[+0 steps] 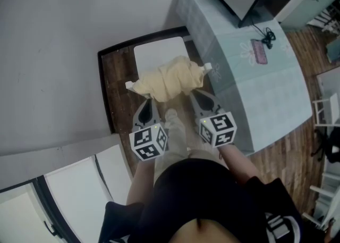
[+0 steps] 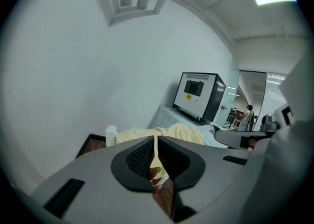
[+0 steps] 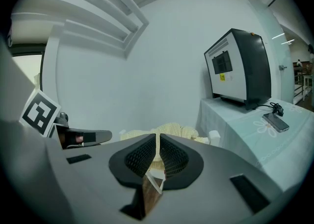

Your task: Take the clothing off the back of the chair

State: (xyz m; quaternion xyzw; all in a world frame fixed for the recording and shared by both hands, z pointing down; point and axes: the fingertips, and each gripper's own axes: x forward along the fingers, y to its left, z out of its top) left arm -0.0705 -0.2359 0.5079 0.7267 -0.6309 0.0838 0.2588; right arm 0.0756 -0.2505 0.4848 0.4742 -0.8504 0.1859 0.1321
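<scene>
The pale yellow clothing (image 1: 170, 80) lies bunched over the back of the chair (image 1: 158, 53), btw. its two white corner posts; the chair stands btw. the wall (image 1: 58, 34) and a table (image 1: 265, 93) w/ a light cloth. The left gripper (image 1: 147, 105) and the right gripper (image 1: 197, 98) are both closed, jaws together, nothing held; their tips are at the near edge of the clothing, one per side; if they touch it, I cannot tell.
</scene>
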